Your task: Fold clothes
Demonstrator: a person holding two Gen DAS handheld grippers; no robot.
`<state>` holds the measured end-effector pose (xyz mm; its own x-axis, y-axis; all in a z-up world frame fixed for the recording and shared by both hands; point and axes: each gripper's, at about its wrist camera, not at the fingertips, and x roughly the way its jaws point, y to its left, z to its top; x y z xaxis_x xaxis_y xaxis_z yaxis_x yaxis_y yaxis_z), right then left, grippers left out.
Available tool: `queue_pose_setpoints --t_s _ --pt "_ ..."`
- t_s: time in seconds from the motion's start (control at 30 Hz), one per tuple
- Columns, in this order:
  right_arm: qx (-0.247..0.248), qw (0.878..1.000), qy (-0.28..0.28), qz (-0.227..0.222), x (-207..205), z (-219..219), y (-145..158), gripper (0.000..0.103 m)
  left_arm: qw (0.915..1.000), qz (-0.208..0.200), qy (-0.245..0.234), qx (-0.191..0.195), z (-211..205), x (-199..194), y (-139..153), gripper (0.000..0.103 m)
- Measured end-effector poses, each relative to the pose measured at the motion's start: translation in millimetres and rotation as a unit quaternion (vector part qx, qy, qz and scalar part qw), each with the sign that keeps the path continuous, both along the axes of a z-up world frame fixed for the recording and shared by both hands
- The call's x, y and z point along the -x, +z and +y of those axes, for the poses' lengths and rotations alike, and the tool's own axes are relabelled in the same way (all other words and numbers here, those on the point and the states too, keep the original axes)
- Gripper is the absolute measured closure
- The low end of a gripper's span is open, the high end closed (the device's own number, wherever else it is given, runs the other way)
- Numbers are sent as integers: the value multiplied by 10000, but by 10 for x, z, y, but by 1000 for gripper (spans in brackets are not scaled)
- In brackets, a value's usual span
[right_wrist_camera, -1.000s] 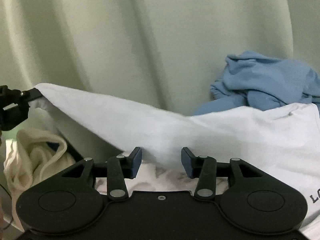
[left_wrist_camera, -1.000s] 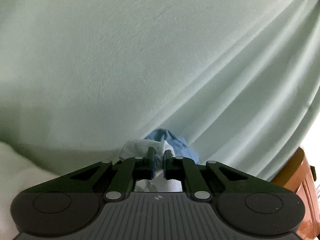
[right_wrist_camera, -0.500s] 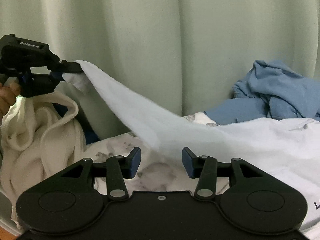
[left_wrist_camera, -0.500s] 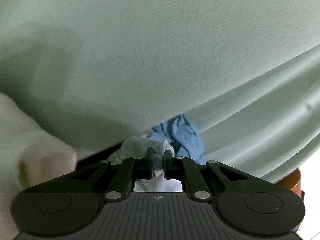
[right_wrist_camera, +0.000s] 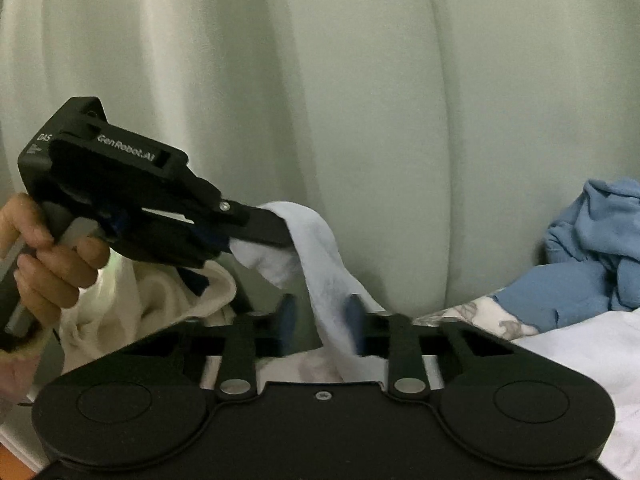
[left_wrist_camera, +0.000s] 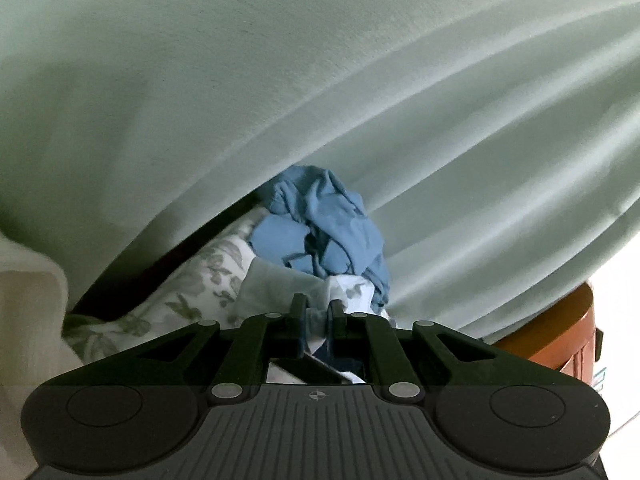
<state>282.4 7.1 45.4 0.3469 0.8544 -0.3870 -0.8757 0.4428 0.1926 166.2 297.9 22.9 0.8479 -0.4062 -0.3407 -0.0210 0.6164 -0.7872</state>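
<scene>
Left hand-held gripper point(right_wrist_camera: 276, 228) raised at the left of the right wrist view, gripped by a hand point(right_wrist_camera: 44, 256); its fingers are clamped together on a corner of the pale blue garment point(right_wrist_camera: 320, 264); same pinch seen close in the left wrist view, cloth bunched between the fingertips of the left hand-held gripper point(left_wrist_camera: 316, 316). From that pinch the garment hangs down in a narrow fold and passes between the fingers of the right hand-held gripper point(right_wrist_camera: 320, 320); those fingers stand apart either side of the cloth, blurred, not closed on it. Rest of the garment lies spread on the surface at near right point(right_wrist_camera: 580, 352); surface covering is white with a grey leaf print point(left_wrist_camera: 192, 292). Crumpled blue garment point(right_wrist_camera: 592, 252) heaped at far right, against the pale green curtain point(right_wrist_camera: 360, 100). Cream knit cloth point(right_wrist_camera: 140, 300) piled at left, beneath the left gripper. Wooden furniture edge point(left_wrist_camera: 560, 340) at right in the left wrist view.
</scene>
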Motion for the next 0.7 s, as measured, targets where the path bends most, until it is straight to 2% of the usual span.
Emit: queue_pose_setpoints --t_s 0.03,0.1,0.13,0.17,0.2,0.27,0.4,0.43,0.57,0.7 --pt "-41 9999 7 113 -44 -11 -1 100 10000 -17 -15 -47 -14 4 16 92" --pt "-221 9988 5 428 -131 -75 24 100 9998 -137 57 -158 -6 33 64 73" --pt "-363 9974 -3 629 -171 -131 52 100 9992 -260 128 -270 -27 24 83 57" --pt "-465 9958 -67 782 -222 -188 66 100 9983 -379 192 -404 -51 18 101 51" --pt "-577 9937 -125 949 -307 -252 53 100 9965 -477 220 -645 -91 25 110 49" --pt "-825 9887 -120 1248 -413 -377 46 100 9910 -672 274 -1125 -173 39 129 39" --pt "-1197 9782 17 1695 -541 -604 20 99 9725 -1048 374 -2045 -336 57 160 38" --pt "-1281 9749 27 1823 -571 -659 6 99 9710 -1095 372 -2091 -376 12 123 38" --pt "-1517 9641 44 2180 -661 -802 -71 99 9717 -1339 321 -1920 -460 -172 -17 38" --pt "-1386 9657 126 2192 -652 -761 -93 99 9722 -1681 213 -1615 -463 -337 -80 38"
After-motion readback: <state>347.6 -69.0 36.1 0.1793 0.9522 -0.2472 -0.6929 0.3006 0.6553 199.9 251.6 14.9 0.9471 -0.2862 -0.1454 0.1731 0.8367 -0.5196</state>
